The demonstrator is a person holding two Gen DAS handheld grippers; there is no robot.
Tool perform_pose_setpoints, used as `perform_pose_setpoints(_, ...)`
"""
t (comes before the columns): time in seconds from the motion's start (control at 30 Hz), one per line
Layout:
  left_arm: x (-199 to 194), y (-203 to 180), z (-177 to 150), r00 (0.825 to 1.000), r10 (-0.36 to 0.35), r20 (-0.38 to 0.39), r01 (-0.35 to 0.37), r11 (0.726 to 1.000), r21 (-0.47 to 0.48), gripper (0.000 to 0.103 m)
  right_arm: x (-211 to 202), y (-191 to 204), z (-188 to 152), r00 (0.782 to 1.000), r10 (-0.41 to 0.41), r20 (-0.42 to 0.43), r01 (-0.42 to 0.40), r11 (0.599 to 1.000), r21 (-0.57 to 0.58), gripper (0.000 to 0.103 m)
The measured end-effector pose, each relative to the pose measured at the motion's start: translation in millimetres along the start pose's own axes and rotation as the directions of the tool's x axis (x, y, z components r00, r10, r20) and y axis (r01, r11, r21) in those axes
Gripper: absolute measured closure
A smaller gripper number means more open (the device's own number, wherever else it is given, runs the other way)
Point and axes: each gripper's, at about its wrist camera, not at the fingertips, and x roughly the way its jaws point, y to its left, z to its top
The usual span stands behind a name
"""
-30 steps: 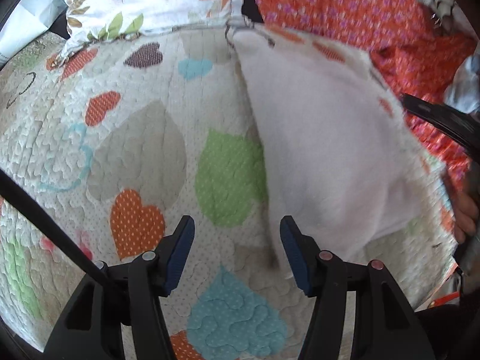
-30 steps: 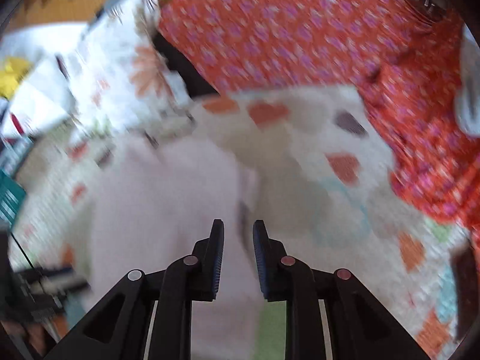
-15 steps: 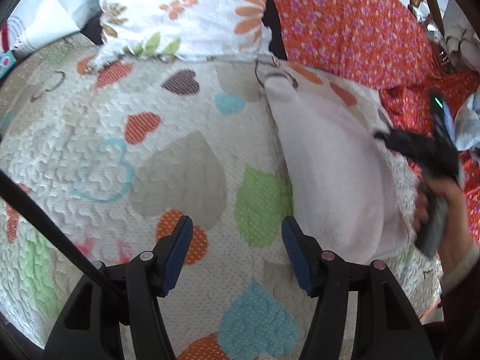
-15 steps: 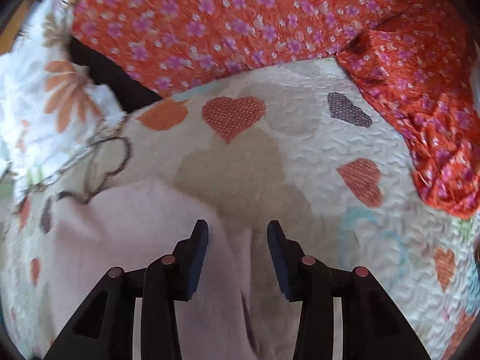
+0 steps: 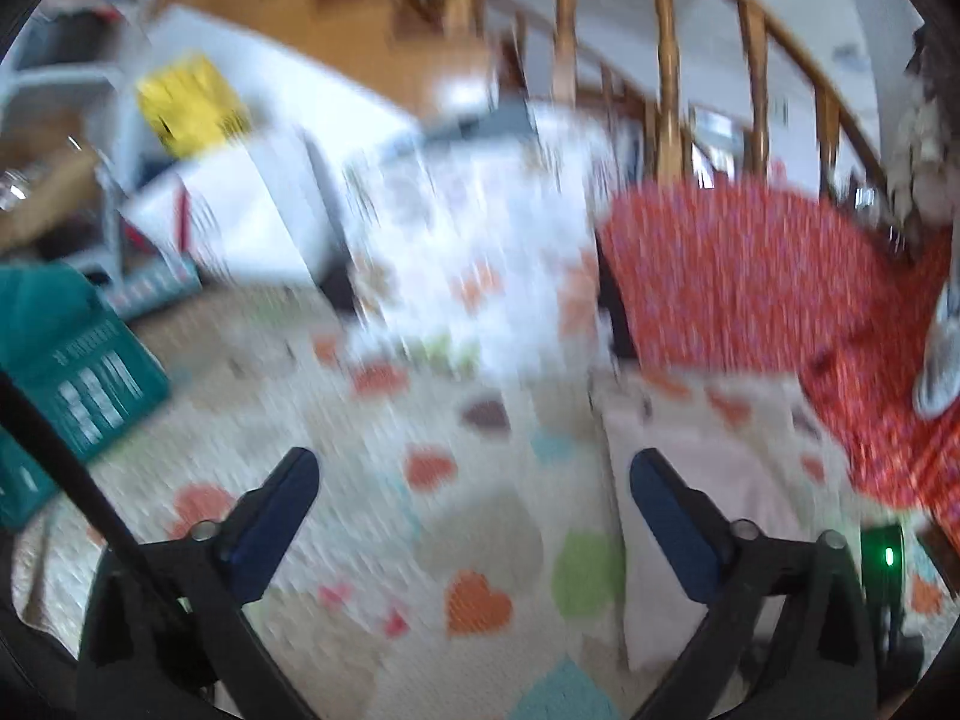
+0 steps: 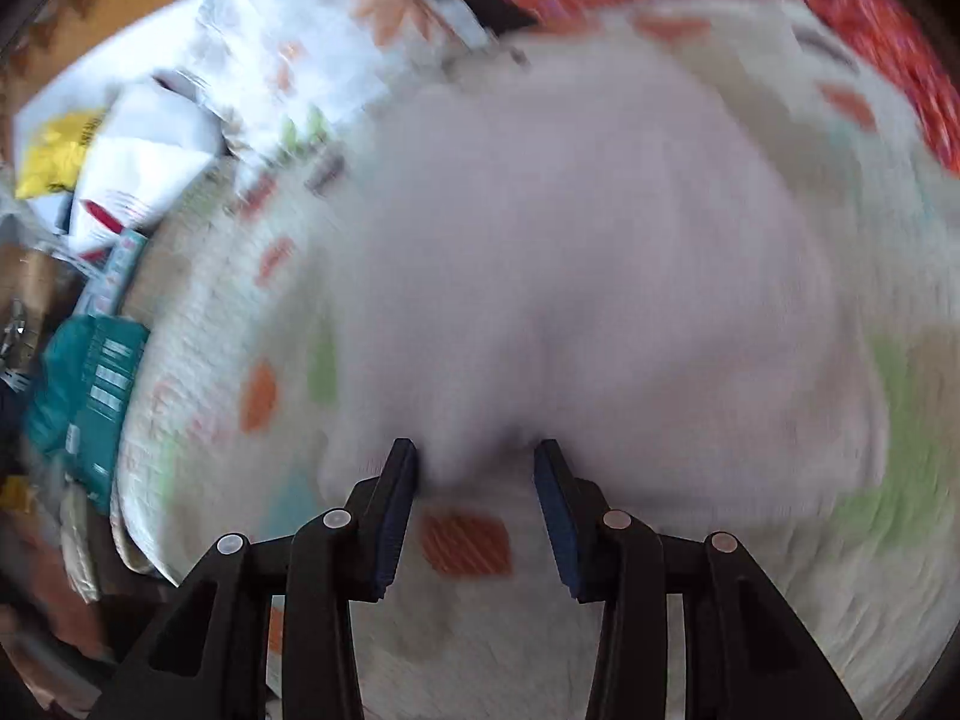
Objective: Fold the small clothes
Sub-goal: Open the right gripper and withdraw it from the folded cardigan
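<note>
Left gripper (image 5: 474, 477): jaws spread wide, nothing between them, held above the heart-patterned quilt (image 5: 480, 516). Ahead and to its right lies the pale pink garment (image 5: 696, 480), flat on the quilt; beyond that, an orange floral cloth (image 5: 738, 276). Far ahead, a white flowered pillow (image 5: 474, 240) and a wooden stair railing (image 5: 666, 60); to the far left, a teal package (image 5: 72, 360).

Right gripper (image 6: 476, 468): jaws parted, fingertips at the near edge of the pale pink garment (image 6: 588, 252), which fills the view directly ahead; motion blur leaves it unclear whether the pads (image 6: 401, 480) touch the fabric. The quilt (image 6: 780, 570) surrounds the garment
</note>
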Motion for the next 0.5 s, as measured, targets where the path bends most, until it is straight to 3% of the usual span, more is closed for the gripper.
perform_pose_setpoints(0.1, -21.0, -0.3, 6.5, 0.998, 0.003, 0.059, -0.004, 1.0, 0.013, 0.0, -15.3, 9.6, -10.6, 0.999, -0.025, -0.028, 0.023, 0.998, -0.058, 0.059)
perform_pose_setpoints(0.27, -22.2, -9.3, -2.5, 0.996, -0.087, -0.002, 0.087, 0.996, 0.018, 0.0, -51.5, 13.5, -5.0, 0.983, -0.143, 0.113, 0.157, 0.978, -0.135, 0.055)
perform_pose_setpoints(0.5, 22.0, -27.0, -39.6, 0.987, -0.041, -0.155, 0.059, 0.992, 0.113, 0.0, -73.0, -6.9, 0.9, 0.919, -0.286, 0.271, 0.325, 0.939, -0.115, 0.045)
